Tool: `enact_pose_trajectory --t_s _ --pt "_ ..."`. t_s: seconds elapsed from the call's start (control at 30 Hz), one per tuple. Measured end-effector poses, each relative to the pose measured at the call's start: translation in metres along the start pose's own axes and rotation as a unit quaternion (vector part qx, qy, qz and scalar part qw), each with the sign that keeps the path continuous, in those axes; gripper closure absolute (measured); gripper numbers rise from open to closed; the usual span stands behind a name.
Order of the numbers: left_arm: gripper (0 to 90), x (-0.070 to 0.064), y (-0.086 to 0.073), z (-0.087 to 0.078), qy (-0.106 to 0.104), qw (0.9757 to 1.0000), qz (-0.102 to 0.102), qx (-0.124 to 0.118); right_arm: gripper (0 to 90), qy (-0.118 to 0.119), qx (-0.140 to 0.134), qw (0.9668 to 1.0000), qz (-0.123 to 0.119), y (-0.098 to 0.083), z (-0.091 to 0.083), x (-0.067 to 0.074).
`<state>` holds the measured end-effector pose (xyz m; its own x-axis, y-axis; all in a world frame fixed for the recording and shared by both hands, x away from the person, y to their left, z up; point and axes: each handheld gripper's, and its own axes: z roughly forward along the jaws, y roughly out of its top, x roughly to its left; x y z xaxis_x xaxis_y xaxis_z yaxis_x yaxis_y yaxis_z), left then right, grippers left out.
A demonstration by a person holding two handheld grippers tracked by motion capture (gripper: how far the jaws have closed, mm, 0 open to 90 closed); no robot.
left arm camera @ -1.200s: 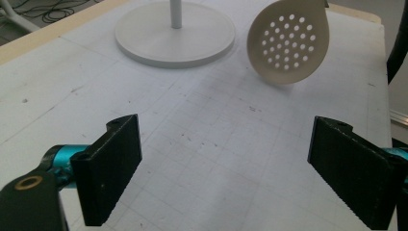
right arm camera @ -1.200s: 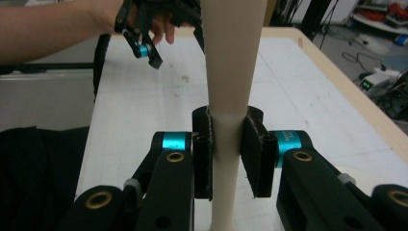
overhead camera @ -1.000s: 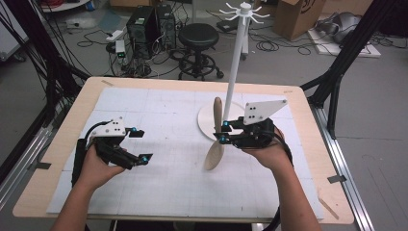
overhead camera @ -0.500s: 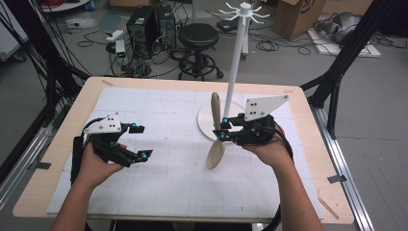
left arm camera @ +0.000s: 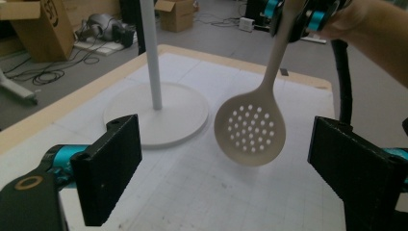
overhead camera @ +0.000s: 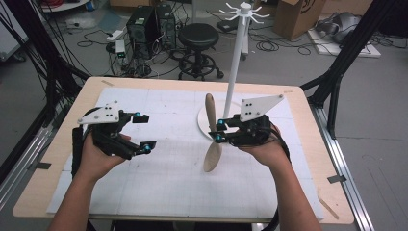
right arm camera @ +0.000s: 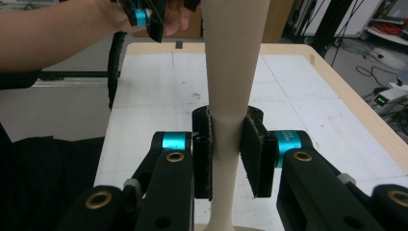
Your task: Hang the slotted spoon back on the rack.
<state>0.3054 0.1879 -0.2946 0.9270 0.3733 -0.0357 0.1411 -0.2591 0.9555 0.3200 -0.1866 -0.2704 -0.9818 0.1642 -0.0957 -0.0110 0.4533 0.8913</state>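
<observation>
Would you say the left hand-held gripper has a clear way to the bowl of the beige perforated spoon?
Probably yes: the left hand-held gripper is open, the beige perforated spoon hangs free in front of its jaws, nothing between them.

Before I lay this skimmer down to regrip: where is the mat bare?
Bare mat lies between the left gripper and the skimmer, and along the near table edge. It is crowded behind the right gripper, where the stand's round base sits.
</observation>
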Motion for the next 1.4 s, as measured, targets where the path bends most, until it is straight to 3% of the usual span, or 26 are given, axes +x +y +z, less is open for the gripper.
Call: enact_pose_trajectory --t_s 0.7,0.97,1.4 --pt "12.2 -0.011 0.063 0.027 -0.053 0.9975 0.026 -0.039 76.4 0.019 -0.009 0.9998 0.0 0.007 0.007 0.0" --pt "12.1 -0.015 0.072 0.042 -0.073 0.9957 0.042 -0.039 76.4 0.026 0.0 0.9996 -0.001 0.01 0.015 0.0" --pt "16.7 -0.019 0.078 0.055 -0.091 0.9936 0.045 -0.05 76.3 0.04 0.002 0.9992 -0.006 0.014 0.028 0.001"
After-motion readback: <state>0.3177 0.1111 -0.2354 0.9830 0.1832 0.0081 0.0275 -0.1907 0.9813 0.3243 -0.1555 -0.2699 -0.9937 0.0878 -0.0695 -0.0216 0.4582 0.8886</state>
